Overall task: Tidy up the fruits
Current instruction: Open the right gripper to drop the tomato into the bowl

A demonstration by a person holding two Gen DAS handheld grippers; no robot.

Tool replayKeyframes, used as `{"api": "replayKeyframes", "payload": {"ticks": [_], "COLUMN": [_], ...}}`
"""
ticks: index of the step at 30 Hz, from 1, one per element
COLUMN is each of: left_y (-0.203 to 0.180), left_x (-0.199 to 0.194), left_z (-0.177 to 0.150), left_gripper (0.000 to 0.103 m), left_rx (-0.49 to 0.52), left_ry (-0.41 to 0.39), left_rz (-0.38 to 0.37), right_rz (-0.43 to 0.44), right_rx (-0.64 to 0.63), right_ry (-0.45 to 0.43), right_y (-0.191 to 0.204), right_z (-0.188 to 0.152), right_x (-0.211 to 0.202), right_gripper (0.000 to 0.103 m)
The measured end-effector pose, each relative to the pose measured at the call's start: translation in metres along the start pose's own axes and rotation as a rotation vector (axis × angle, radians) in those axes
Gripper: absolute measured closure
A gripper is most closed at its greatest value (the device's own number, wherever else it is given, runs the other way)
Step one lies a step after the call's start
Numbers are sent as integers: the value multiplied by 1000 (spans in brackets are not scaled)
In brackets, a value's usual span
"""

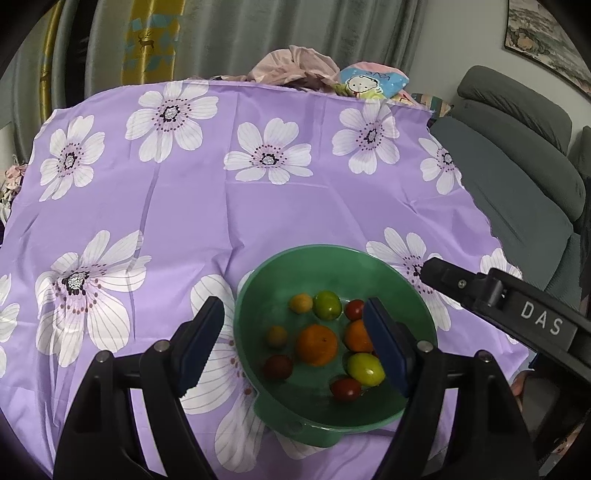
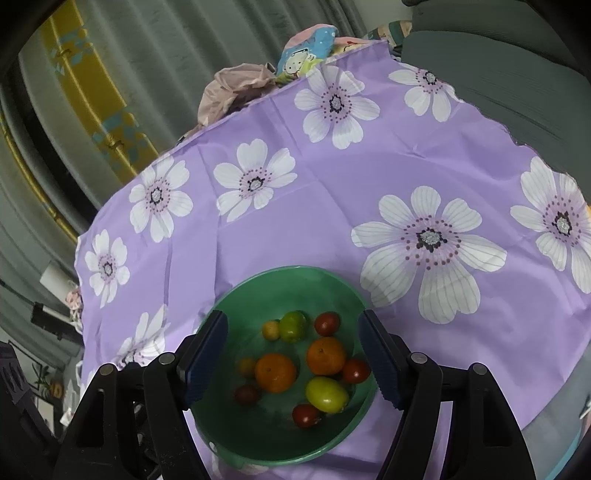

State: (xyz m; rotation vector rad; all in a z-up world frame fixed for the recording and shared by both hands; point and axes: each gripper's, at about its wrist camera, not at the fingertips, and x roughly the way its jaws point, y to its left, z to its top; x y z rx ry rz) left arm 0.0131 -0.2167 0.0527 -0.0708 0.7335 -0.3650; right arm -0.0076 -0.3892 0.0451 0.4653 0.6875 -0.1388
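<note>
A green bowl stands on the purple flowered tablecloth near the front edge; it also shows in the right wrist view. It holds several fruits: two oranges, two yellow-green fruits, small red ones and small yellow ones. My left gripper is open and empty above the bowl's left part. My right gripper is open and empty above the bowl. The right gripper's body shows at the right in the left wrist view.
The tablecloth covers a table. A pile of cloth and a cartoon-print cushion lie at the far edge. A grey sofa stands to the right. Curtains hang behind.
</note>
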Motion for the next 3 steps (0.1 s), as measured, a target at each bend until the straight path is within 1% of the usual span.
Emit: {"api": "replayKeyframes", "payload": {"ticks": [3], "left_y": [4], "left_x": [-2], "left_z": [0], "left_gripper": [25], "left_rx": [-2], "left_ry": [-3], "left_rz": [12], "right_rz": [0], "right_rx": [-2], "right_ry": [2], "right_y": [1], "right_z": [0], "right_x": [1], "right_gripper": [29]}}
